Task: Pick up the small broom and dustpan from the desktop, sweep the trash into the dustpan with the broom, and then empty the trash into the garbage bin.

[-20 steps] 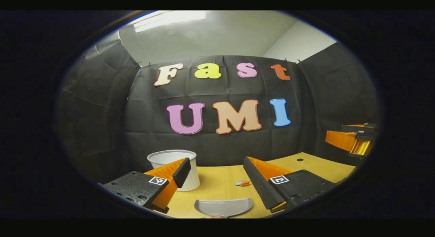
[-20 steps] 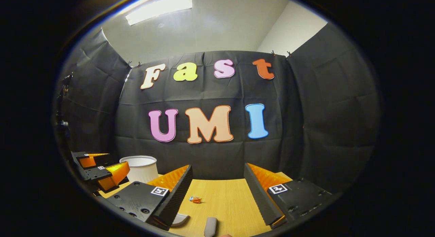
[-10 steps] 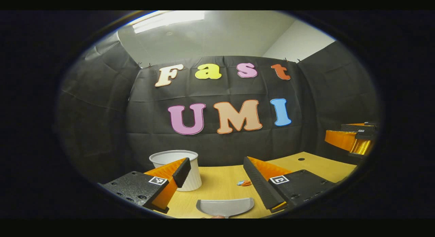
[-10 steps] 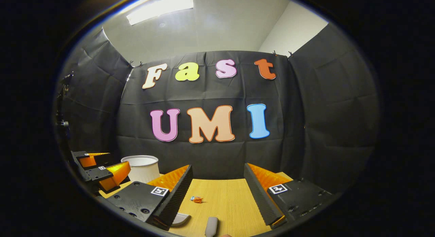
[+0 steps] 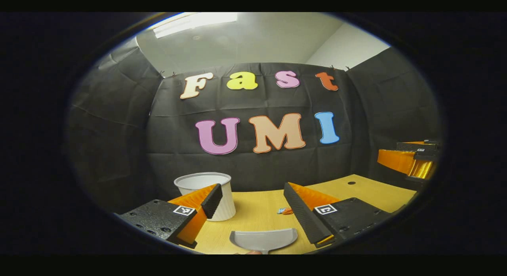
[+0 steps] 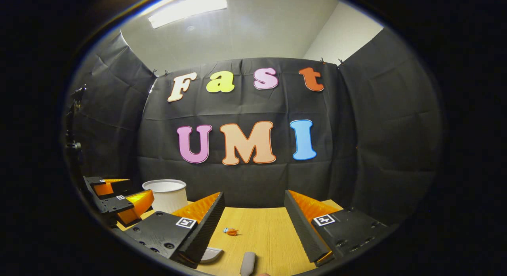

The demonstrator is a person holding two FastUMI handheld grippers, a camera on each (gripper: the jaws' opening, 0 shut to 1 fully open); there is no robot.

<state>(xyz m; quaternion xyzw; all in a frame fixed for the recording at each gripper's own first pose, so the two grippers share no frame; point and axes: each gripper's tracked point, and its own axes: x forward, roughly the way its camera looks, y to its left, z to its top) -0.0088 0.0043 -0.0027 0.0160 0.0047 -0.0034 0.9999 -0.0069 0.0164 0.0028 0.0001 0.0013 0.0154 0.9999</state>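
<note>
Your left gripper point(image 5: 253, 206) hangs above the desk with its two ribbed, wedge-shaped fingers spread wide and nothing between them. Your right gripper point(image 6: 255, 216) is the same: jaws wide apart, empty, over the wooden desktop point(image 6: 269, 236).

In the left gripper view, the grey dustpan point(image 5: 263, 239) lies flat on the pale wood-grain surface just below your fingers, its curved smooth plastic lip facing the back wall. The small crumpled trash point(image 5: 285, 210), a bit of orange and blue wrapper, sits beyond it, close to the right finger. The white garbage bin point(image 5: 206, 189), a ribbed round tub, stands at the back left, partly behind the left finger.

In the right gripper view, a rounded grey handle point(image 6: 248, 264), probably the broom's, lies at the bottom edge between your fingers.
</note>
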